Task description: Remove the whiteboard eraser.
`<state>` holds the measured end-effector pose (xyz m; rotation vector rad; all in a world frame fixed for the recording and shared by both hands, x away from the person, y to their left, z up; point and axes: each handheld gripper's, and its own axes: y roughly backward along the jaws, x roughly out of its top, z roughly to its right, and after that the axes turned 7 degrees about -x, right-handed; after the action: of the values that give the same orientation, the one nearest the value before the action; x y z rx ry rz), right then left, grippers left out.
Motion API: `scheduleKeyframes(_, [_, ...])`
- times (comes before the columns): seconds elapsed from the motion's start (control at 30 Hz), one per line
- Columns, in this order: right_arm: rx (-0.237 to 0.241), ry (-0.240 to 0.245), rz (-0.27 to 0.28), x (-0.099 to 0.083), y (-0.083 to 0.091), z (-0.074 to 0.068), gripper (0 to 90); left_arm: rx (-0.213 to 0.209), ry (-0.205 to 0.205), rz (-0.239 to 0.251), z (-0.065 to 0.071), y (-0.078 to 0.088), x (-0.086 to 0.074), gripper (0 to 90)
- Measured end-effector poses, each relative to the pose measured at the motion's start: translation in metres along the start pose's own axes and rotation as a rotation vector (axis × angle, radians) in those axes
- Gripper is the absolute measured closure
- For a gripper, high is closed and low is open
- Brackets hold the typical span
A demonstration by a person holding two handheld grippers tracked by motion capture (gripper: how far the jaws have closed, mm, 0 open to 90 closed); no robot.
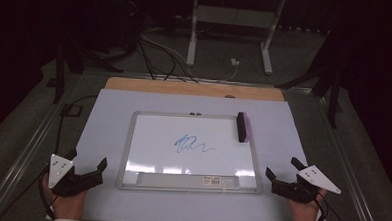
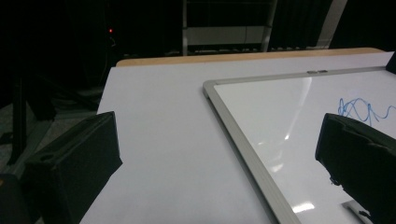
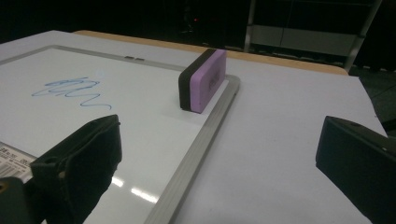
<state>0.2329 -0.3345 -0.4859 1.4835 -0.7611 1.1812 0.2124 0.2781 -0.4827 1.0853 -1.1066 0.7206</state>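
Pale lilac sheeting covers your worktop, with a strip of bare wood showing along its far edge at twelve o'clock. Centred on it lies the whiteboard in its grey metal frame, a labelled tray strip along the near edge at six o'clock. Your forearms come in from the bottom, one at each near corner.

Your left hand-held gripper sits at about eight o'clock from the board, off its frame, jaws spread wide with nothing between them (in its own view the right jaw overlaps the board's corner region, the left one hangs over the sheeting). Your right hand-held gripper mirrors it at four o'clock, likewise wide open and holding nothing; its view looks straight along the board's right frame rail.

Next down in size, the eraser, purple body with a black felt face, stands on its long edge on the board's upper right area, at roughly two o'clock, just beside the frame. Smallest is the blue scribble near the board's middle.
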Motion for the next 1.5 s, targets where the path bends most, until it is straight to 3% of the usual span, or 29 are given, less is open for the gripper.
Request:
scheduleKeyframes(0.3, [-0.005,0.008,0.019,0.001,0.002,-0.002,0.4,0.014,-0.003,-0.005,0.002,0.002,-0.002,0.7])
scheduleKeyframes(0.63, [-0.018,-0.043,0.042,0.008,0.009,0.002,0.4,0.017,-0.002,-0.002,0.002,0.002,-0.003,0.7])
scheduleKeyframes(0.8, [-0.002,-0.062,0.061,0.014,0.013,0.000,0.4,0.020,-0.005,-0.009,0.002,0.000,-0.004,0.7])
scheduleKeyframes(1.03, [0.017,-0.049,0.067,0.030,0.011,-0.004,0.4,0.029,-0.002,-0.013,0.002,0.001,-0.006,0.7])
scheduleKeyframes(1.13, [0.019,-0.017,0.051,0.037,0.008,-0.004,0.4,0.032,-0.005,-0.014,0.002,0.001,-0.006,0.7])
scheduleKeyframes(1.5, [0.012,-0.016,0.057,0.067,-0.003,-0.001,0.4,0.029,-0.014,-0.024,0.003,-0.001,-0.007,0.7])
